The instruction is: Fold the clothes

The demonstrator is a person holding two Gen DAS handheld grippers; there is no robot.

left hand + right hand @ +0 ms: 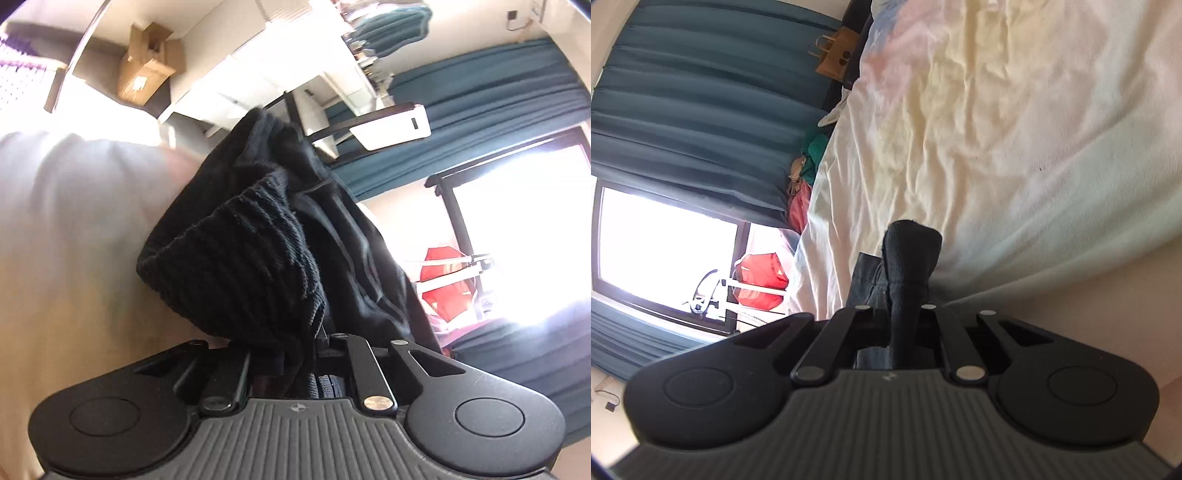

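A black garment with a ribbed knit cuff [240,251] hangs bunched in front of my left gripper [314,343], which is shut on it; the cloth hides the fingertips. In the right wrist view my right gripper [905,314] is shut on another black fold of the garment [908,258], which sticks up between the jaws above the bed. The rest of the garment is out of view there.
A cream wrinkled bedsheet [997,129] fills the right wrist view. Teal curtains [694,110] and a bright window [665,243] stand beside the bed, with a red bag [761,277] and clothes at its edge. A cardboard box [144,70] and white shelves [266,66] show in the left wrist view.
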